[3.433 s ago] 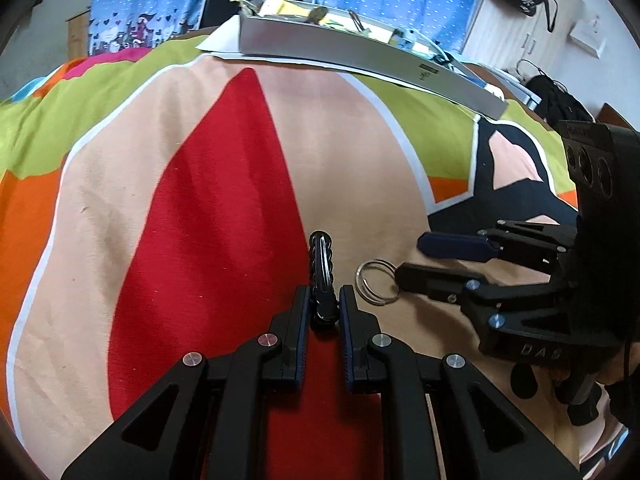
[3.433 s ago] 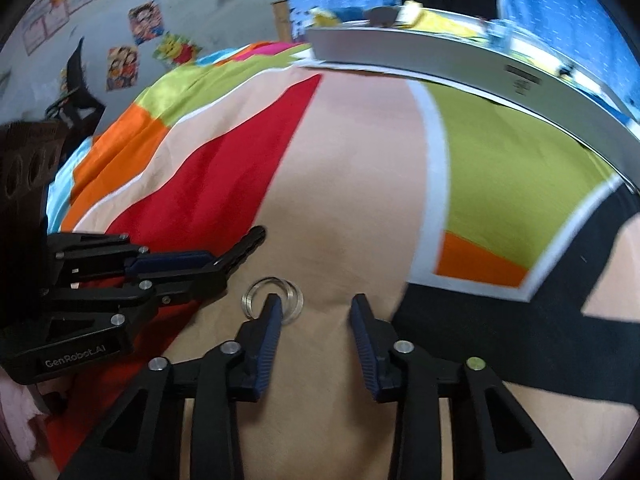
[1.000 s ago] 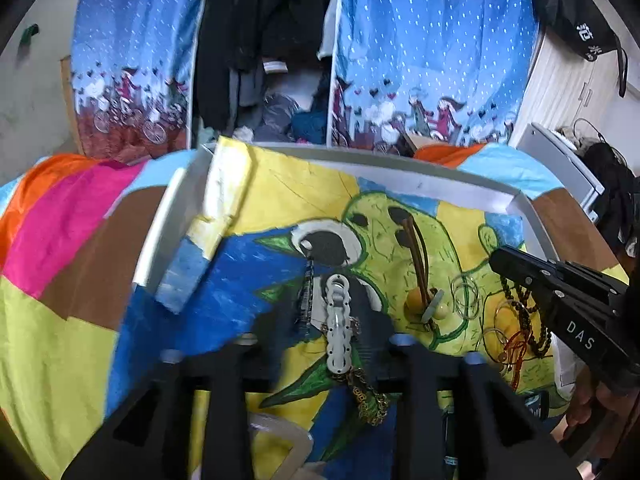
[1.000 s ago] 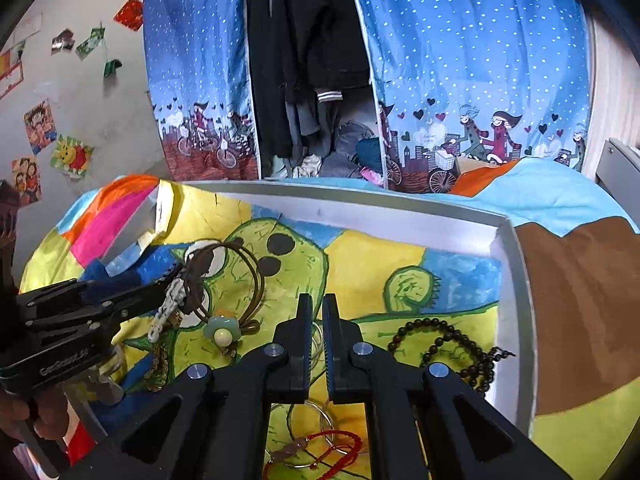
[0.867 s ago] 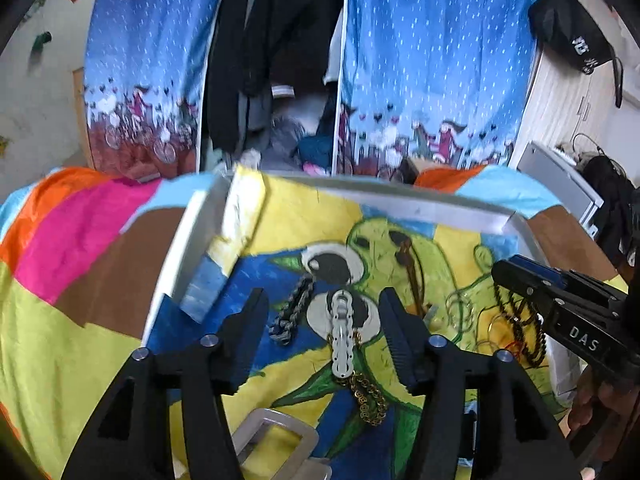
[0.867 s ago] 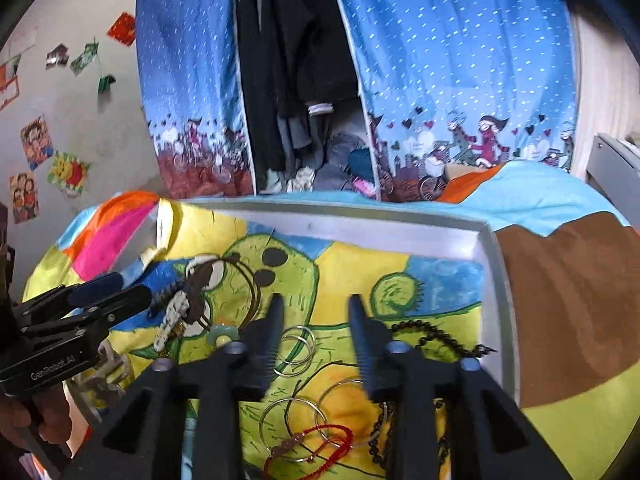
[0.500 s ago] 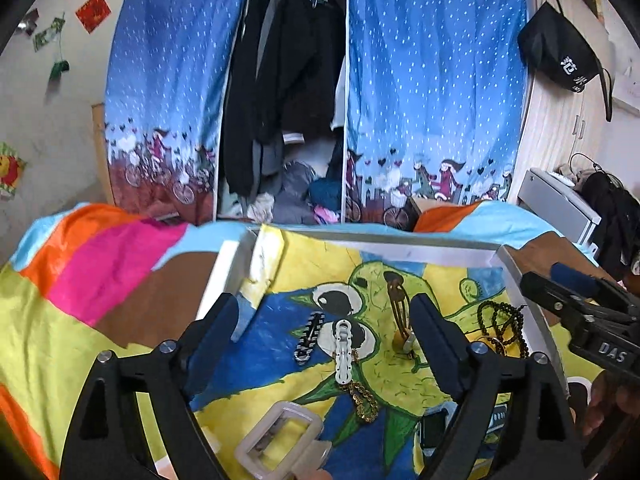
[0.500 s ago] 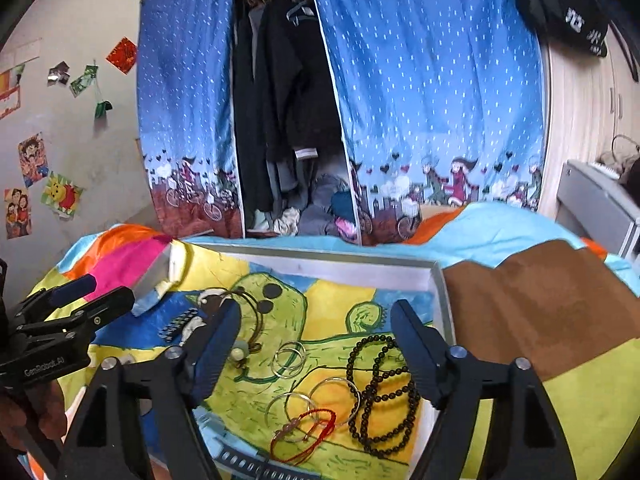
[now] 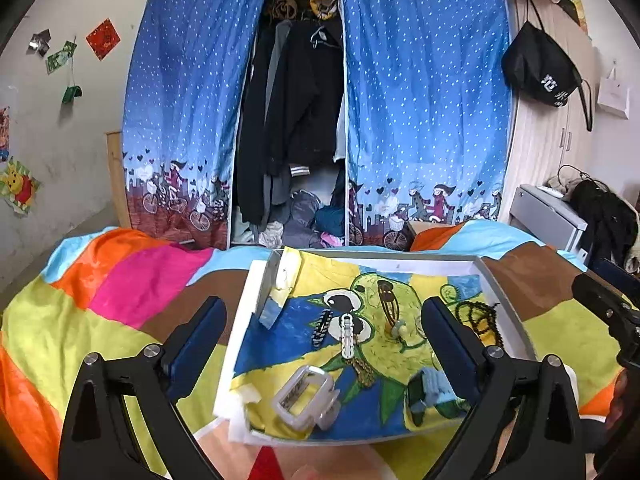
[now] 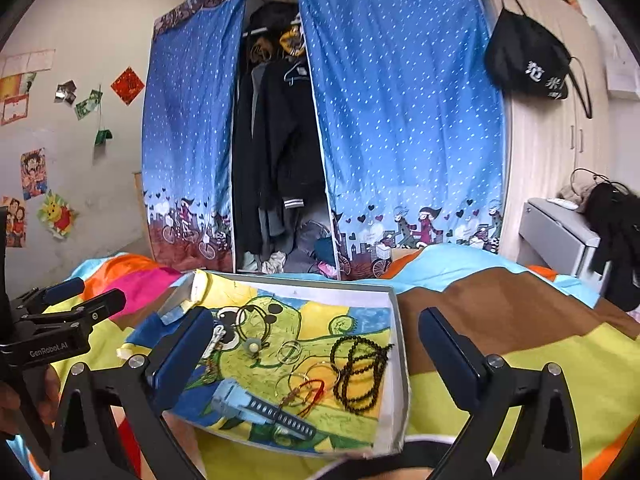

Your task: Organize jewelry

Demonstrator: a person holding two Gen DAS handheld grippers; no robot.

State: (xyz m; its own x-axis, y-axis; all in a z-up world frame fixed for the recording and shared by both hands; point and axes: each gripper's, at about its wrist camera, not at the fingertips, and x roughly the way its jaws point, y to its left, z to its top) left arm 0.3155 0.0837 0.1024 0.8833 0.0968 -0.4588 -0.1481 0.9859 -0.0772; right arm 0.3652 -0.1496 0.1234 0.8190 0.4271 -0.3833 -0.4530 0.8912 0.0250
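Between the spread fingers of my left gripper (image 9: 323,338), which stands wide and holds nothing, lies a shallow grey-walled tray (image 9: 505,312) lined with a bright yellow, green and blue cartoon drawing. Beyond those fingers, on the lining, a black-and-white braided chain (image 9: 322,327) lies just beside a white linked bracelet (image 9: 346,336), with a brownish-gold chain (image 9: 362,368) trailing from its near end. Nearer to me, a clear plastic rectangular clasp (image 9: 304,397) rests by the tray's front edge.

My right gripper (image 10: 314,346) is also wide and empty, raised above the same tray. Seen from it, a string of dark round beads (image 10: 356,372) is coiled against the tray's right wall, touching a red cord bracelet (image 10: 306,394) and some thin metal rings (image 10: 290,351). A light-blue watch with a dark perforated strap (image 10: 260,410) lies along the front of the tray, and a brown cord loop with a pale round charm (image 10: 253,334) sits toward the middle.

The tray rests on a bed under a patchwork blanket of orange, pink, brown and lime-green blocks (image 9: 132,280). Behind the bed hangs a blue dotted curtain printed with cyclists (image 10: 404,128), parted on dark hanging clothes (image 9: 298,104). A black bag with white characters (image 10: 528,56) hangs on the pale wardrobe to the right.
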